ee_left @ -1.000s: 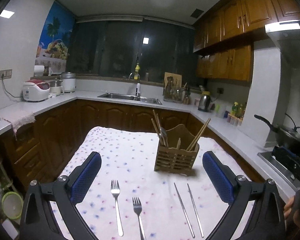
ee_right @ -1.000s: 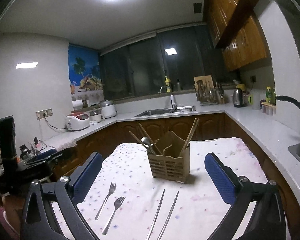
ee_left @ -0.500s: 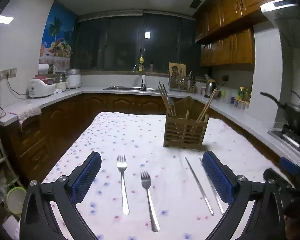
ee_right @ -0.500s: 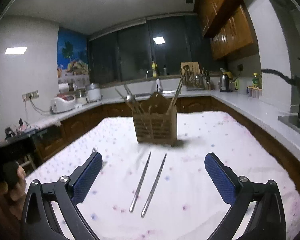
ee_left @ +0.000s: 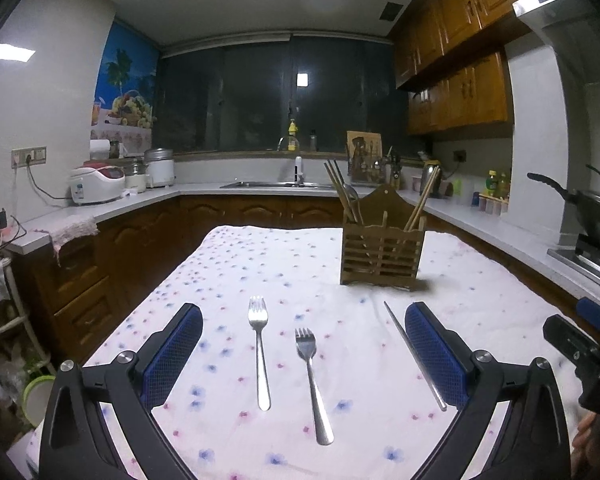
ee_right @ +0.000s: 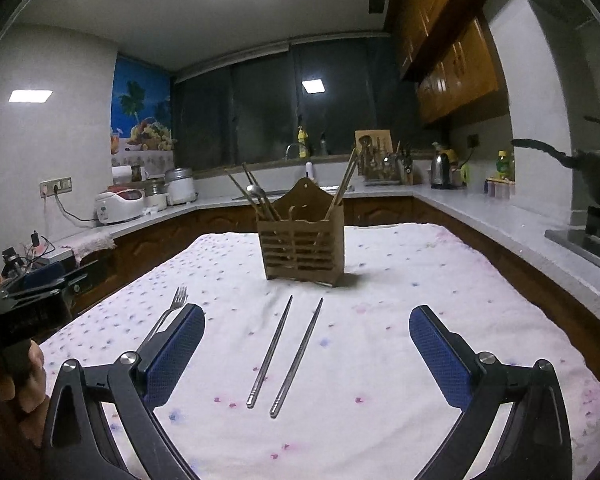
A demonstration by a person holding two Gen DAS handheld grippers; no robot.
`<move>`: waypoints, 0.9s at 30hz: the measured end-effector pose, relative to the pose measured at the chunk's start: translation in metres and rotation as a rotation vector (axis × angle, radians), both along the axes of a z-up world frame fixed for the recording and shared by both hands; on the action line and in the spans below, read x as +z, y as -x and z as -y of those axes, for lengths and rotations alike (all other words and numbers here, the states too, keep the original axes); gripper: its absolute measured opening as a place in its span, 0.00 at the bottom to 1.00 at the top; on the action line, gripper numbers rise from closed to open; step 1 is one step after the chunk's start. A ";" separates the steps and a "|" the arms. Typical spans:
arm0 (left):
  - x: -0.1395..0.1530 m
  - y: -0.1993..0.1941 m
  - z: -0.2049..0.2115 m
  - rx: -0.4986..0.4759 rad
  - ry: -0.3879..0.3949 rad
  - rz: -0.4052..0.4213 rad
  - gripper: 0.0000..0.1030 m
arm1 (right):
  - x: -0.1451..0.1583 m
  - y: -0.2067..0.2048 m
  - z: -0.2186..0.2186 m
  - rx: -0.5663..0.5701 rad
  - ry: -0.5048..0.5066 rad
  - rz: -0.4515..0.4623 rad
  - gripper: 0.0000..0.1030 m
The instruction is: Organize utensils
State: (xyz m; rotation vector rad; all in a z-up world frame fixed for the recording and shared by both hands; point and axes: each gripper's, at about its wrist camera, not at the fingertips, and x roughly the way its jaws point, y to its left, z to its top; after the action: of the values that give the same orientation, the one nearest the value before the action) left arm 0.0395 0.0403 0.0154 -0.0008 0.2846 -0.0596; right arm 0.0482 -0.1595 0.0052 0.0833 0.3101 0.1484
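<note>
Two steel forks lie side by side on the flowered tablecloth (ee_left: 236, 264): the left fork (ee_left: 260, 352) and the right fork (ee_left: 312, 380). My left gripper (ee_left: 304, 344) is open and empty, low over them. Two metal chopsticks (ee_right: 286, 348) lie parallel between the jaws of my right gripper (ee_right: 306, 344), which is open and empty. One chopstick (ee_left: 414, 356) shows in the left wrist view beside the right pad. A wooden utensil holder (ee_left: 382, 248) with chopsticks and a spoon stands behind; it also shows in the right wrist view (ee_right: 304, 248).
Kitchen counters wrap around the table, with a rice cooker (ee_left: 96, 188) at left, a sink (ee_left: 276, 185) at the back and a wok on a stove (ee_left: 592, 216) at right. The other hand-held gripper (ee_left: 580, 356) shows at the right edge.
Both grippers have come down and closer to the table. The forks and chopsticks now lie between the open jaws. Nothing on the table has moved.
</note>
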 end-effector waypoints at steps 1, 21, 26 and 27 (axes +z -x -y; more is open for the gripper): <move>0.000 0.002 -0.001 0.002 0.001 0.006 0.99 | 0.001 0.002 0.001 -0.004 -0.001 0.007 1.00; 0.006 0.007 -0.008 0.036 -0.023 0.019 0.99 | 0.001 0.011 0.016 -0.032 -0.010 0.047 1.00; 0.005 0.006 -0.008 0.036 -0.030 0.016 0.99 | -0.002 0.012 0.015 -0.031 -0.004 0.048 1.00; 0.005 0.007 -0.008 0.034 -0.029 0.017 0.99 | -0.002 0.012 0.015 -0.031 -0.006 0.047 1.00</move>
State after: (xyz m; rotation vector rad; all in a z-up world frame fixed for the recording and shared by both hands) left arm 0.0329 0.0480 0.0205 0.0242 0.2682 -0.0220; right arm 0.0365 -0.1748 0.0036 0.0905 0.2611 0.1200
